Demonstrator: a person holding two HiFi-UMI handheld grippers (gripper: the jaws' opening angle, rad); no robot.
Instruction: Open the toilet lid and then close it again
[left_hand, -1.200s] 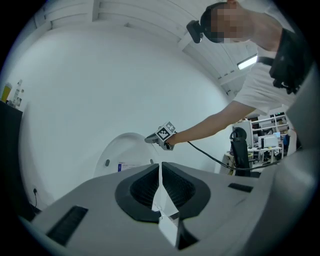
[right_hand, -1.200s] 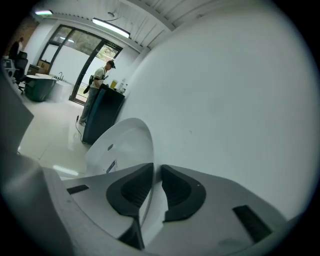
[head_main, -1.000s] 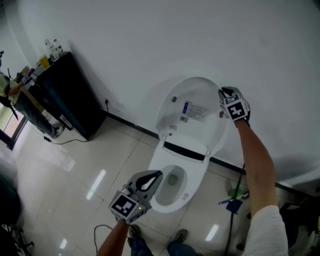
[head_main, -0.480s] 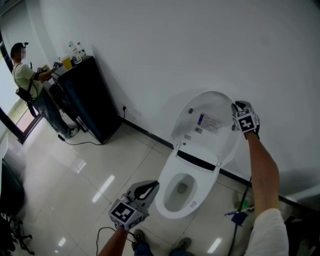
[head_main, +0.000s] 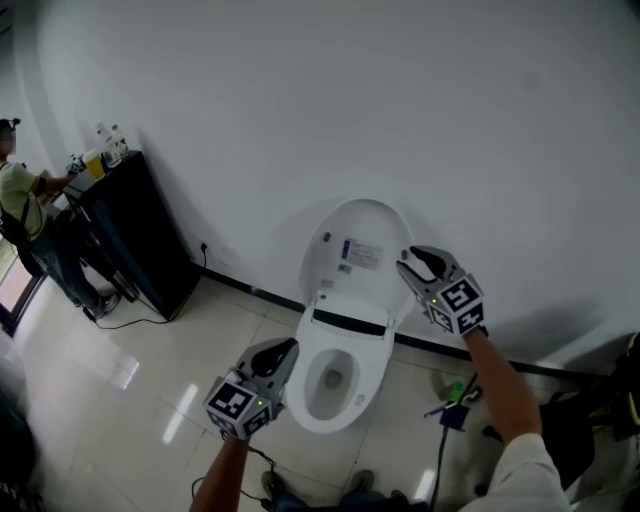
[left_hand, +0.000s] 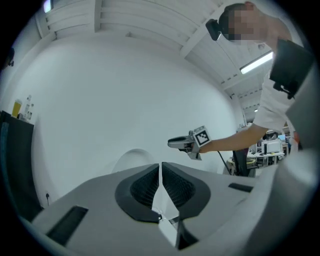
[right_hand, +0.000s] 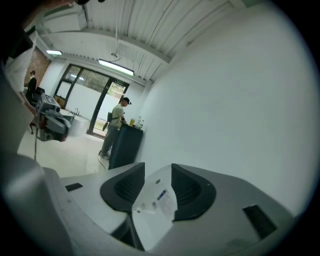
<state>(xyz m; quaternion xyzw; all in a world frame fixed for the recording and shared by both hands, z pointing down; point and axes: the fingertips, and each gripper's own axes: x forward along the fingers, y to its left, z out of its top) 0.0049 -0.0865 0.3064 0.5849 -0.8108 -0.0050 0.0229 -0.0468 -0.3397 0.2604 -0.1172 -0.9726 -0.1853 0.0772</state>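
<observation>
The white toilet's lid (head_main: 358, 250) stands raised against the wall, its label facing out, above the open bowl (head_main: 333, 378). My right gripper (head_main: 412, 264) hovers just off the lid's right edge, not touching it. Its jaws have just been opening and stand apart with nothing between them. In the right gripper view the lid (right_hand: 161, 200) shows beyond the right gripper (right_hand: 158, 170). My left gripper (head_main: 284, 350) floats in front of the bowl's left side with its jaws together and nothing held. The left gripper view shows the left gripper (left_hand: 160, 168), the lid (left_hand: 129, 159) and the right gripper (left_hand: 175, 143).
A black cabinet (head_main: 135, 235) with bottles on top stands by the wall at left, with a person (head_main: 20, 215) beside it. A green and blue cleaning tool (head_main: 455, 400) lies on the tiled floor right of the toilet. A cable (head_main: 260, 458) runs near my feet.
The right gripper has let go of the lid's upper right rim, drawn back and down, and its jaws have parted. The lid stays upright. The left gripper has risen a little.
</observation>
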